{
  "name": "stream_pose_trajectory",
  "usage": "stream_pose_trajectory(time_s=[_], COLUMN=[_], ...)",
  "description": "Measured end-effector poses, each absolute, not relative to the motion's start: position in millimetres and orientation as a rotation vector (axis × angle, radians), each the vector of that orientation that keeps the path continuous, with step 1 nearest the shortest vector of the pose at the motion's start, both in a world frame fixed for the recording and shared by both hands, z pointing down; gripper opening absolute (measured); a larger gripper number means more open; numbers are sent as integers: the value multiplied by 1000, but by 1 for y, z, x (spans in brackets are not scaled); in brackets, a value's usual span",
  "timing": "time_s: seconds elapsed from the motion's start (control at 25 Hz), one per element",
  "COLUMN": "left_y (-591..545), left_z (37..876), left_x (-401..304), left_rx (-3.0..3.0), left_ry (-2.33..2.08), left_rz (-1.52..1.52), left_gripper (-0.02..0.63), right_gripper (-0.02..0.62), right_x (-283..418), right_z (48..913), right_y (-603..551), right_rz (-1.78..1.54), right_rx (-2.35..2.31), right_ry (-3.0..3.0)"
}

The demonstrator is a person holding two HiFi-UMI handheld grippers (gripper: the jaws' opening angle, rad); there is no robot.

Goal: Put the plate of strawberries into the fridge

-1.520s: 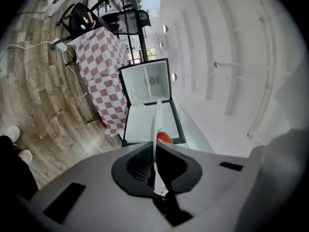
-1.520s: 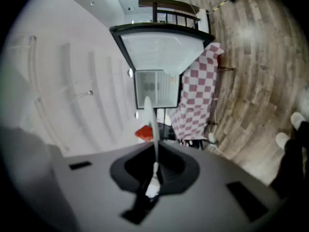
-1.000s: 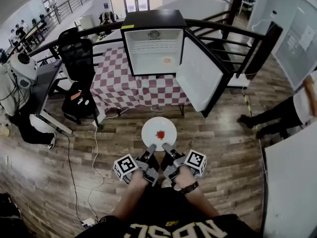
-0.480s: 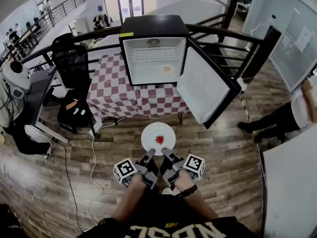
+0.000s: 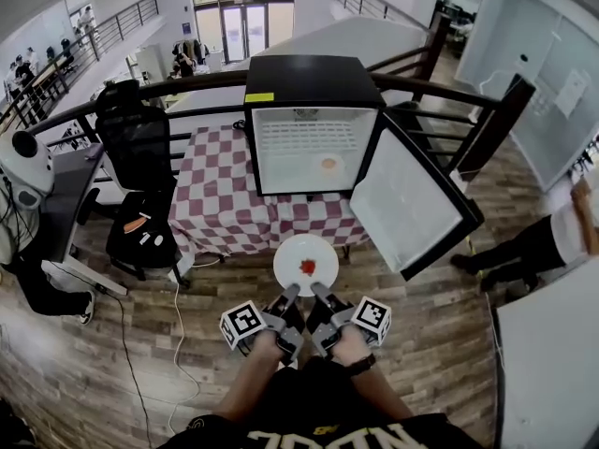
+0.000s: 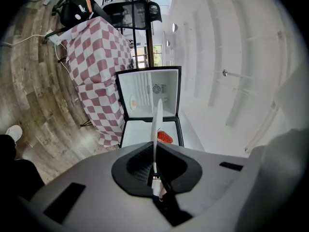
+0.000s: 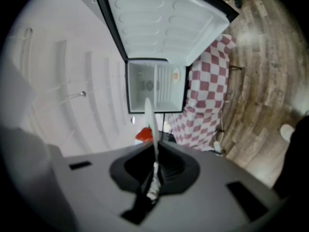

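A white plate (image 5: 306, 264) with a red strawberry (image 5: 307, 267) is carried in the air in front of the open black mini fridge (image 5: 314, 148). My left gripper (image 5: 290, 294) is shut on the plate's near rim from the left, my right gripper (image 5: 319, 292) from the right. In the left gripper view the plate (image 6: 156, 124) shows edge-on between the jaws, the strawberry (image 6: 164, 137) beside it. In the right gripper view the plate (image 7: 150, 122) is also edge-on, with the strawberry (image 7: 144, 135) to its left. The fridge interior is white, with an orange thing (image 5: 328, 165) on its floor.
The fridge stands on a table with a red-and-white checked cloth (image 5: 225, 204); its door (image 5: 412, 209) swings out to the right. A black office chair (image 5: 138, 171) stands left, a curved dark railing (image 5: 449, 87) behind. A person's leg (image 5: 515, 251) is at the right. A cable (image 5: 178, 316) runs over the wood floor.
The plate and both grippers have come closer to the fridge, which now looms larger and nearer in the head view. The grip on the plate is unchanged.
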State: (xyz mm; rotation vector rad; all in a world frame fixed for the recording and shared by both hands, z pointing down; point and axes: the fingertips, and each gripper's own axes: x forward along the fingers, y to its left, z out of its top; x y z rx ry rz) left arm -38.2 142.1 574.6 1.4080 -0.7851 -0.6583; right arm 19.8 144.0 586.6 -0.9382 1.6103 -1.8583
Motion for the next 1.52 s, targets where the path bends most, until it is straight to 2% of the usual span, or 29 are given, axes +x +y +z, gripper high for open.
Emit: stream_pose_trajectory(time_s=[0.44,1.0,1.52], left_y=[77,-79,-143], left_z=[595,567,567], left_x=[-59,-38,-32], left_rx=[1344,1364,1327], left_ry=[-785,-837,-902], left_rz=[-658,-748,-764], left_gripper=[34,34,34], right_gripper=[34,34,34], right_x=[1,16,24], right_z=[602,579,579], right_y=[79,-84,-152], right_rz=[-1911,-1917,-1925], right_rx=[-963,-849,-832], right_ry=[1583,1679,1718])
